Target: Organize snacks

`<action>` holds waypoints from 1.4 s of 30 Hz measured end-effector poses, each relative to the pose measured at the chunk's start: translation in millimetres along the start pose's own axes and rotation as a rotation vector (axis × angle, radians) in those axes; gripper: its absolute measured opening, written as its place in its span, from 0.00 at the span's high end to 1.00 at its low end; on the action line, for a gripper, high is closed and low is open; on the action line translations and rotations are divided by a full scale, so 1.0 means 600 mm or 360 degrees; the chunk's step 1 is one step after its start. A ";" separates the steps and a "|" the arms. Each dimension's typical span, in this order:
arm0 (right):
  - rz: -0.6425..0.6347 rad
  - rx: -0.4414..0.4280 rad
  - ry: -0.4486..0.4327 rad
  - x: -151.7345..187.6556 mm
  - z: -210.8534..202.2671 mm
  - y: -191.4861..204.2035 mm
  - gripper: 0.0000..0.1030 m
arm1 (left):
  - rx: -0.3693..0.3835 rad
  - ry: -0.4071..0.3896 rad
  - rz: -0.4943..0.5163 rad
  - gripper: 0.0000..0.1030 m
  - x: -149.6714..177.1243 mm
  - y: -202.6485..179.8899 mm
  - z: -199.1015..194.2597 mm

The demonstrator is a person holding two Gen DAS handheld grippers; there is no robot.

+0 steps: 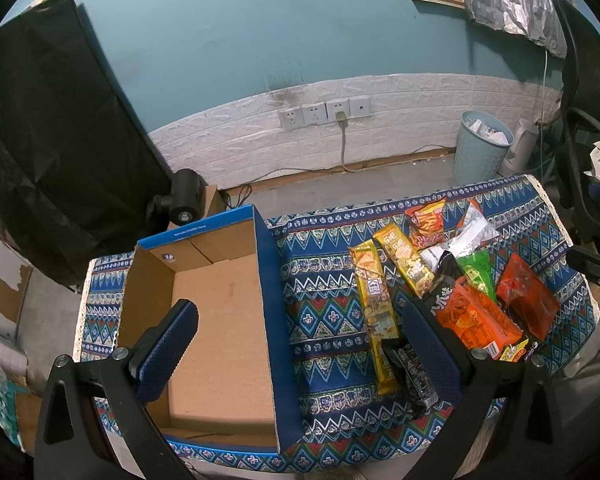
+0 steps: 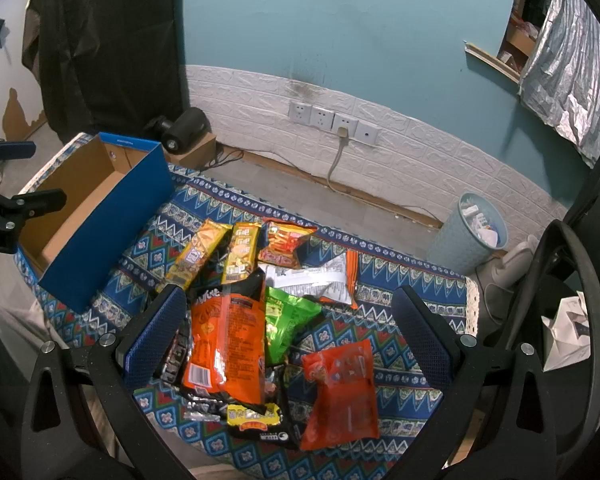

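An empty blue cardboard box (image 1: 266, 300) (image 2: 112, 216) sits on the left of the patterned cloth. Right of it lies a pile of snack packets: two long yellow ones (image 1: 374, 312) (image 2: 242, 252), a large orange bag (image 1: 476, 316) (image 2: 226, 340), a green packet (image 2: 286, 316), a red pouch (image 1: 526, 296) (image 2: 342, 394) and a black packet (image 1: 414, 376). My left gripper (image 1: 300, 320) hangs open above the box's right wall. My right gripper (image 2: 288, 312) is open over the pile, holding nothing. The left gripper's arm (image 2: 20, 204) shows at the right wrist view's left edge.
The blue patterned cloth (image 1: 328, 320) covers a small table with edges close on all sides. A pale blue waste bin (image 1: 480, 146) (image 2: 472, 232) stands on the floor behind. A black office chair (image 2: 560, 280) is at the right, and a black lamp head (image 1: 186, 196) behind the box.
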State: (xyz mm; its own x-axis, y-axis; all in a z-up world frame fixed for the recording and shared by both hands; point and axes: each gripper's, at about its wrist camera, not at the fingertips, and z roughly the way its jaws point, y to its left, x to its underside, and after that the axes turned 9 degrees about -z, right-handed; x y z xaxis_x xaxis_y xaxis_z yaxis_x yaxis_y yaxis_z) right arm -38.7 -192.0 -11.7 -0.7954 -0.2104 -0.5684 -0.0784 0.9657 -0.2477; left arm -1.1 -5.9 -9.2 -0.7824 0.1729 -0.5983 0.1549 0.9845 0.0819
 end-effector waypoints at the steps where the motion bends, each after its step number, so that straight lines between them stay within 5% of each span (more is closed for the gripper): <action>1: 0.0000 0.0002 0.0000 0.000 0.000 0.000 0.02 | 0.0000 0.0000 0.0001 0.00 0.000 0.000 0.000; 42: 0.0019 0.0012 0.0050 0.006 0.002 -0.019 0.02 | -0.0061 0.0086 0.0035 0.00 0.005 -0.015 0.037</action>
State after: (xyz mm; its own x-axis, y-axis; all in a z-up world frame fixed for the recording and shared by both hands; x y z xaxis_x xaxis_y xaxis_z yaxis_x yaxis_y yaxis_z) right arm -40.1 -204.1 -11.6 -0.8149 -0.1938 -0.5462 -0.0645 0.9669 -0.2468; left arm 8.7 -15.1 -29.6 -0.8106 0.1945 -0.5523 0.1496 0.9807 0.1257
